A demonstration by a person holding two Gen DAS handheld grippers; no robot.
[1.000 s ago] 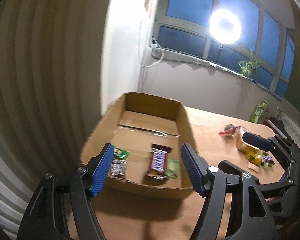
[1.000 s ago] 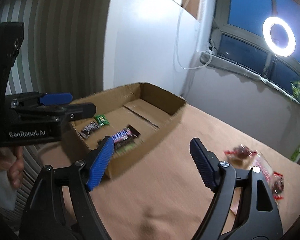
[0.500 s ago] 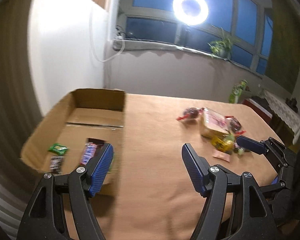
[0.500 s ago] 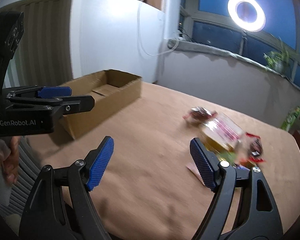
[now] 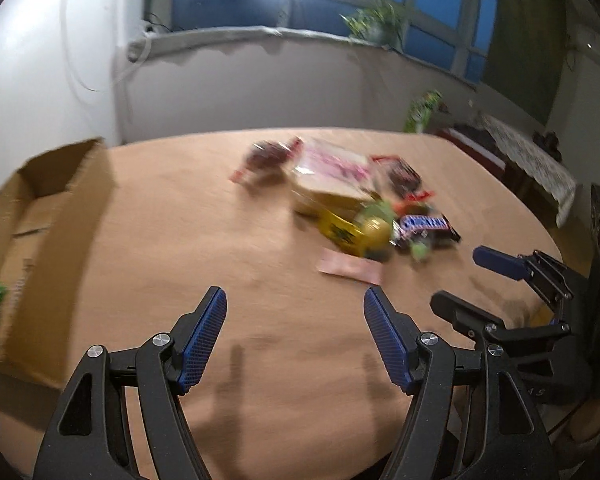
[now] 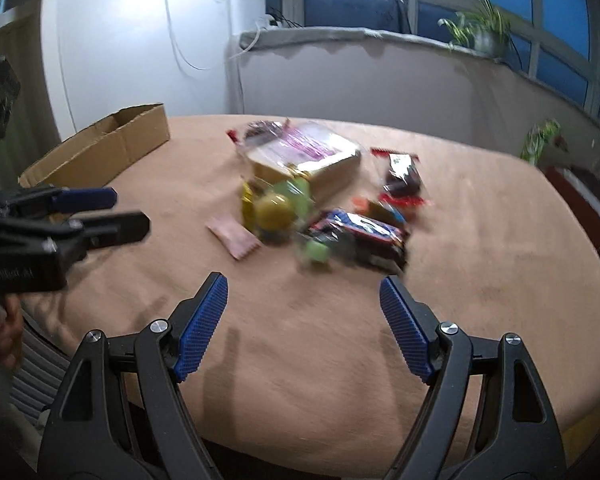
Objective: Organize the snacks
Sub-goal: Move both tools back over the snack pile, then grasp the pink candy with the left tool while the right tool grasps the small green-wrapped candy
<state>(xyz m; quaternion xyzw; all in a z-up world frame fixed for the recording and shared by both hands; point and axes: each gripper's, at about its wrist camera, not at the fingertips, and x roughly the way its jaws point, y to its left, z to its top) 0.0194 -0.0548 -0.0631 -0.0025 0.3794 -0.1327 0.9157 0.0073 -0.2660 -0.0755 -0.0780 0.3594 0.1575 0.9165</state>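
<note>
Both grippers, left gripper [image 5: 294,336] and right gripper [image 6: 302,326], fingers released, empty. Step: reaching for snack pile [image 6: 320,196] mid-frame. Next: choose one wrapper, then carry to cardboard box [image 5: 48,248].

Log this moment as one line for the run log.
left gripper: open, empty | right gripper: open, empty | snack pile: on table, untouched | cardboard box: left edge, some snacks inside
</note>
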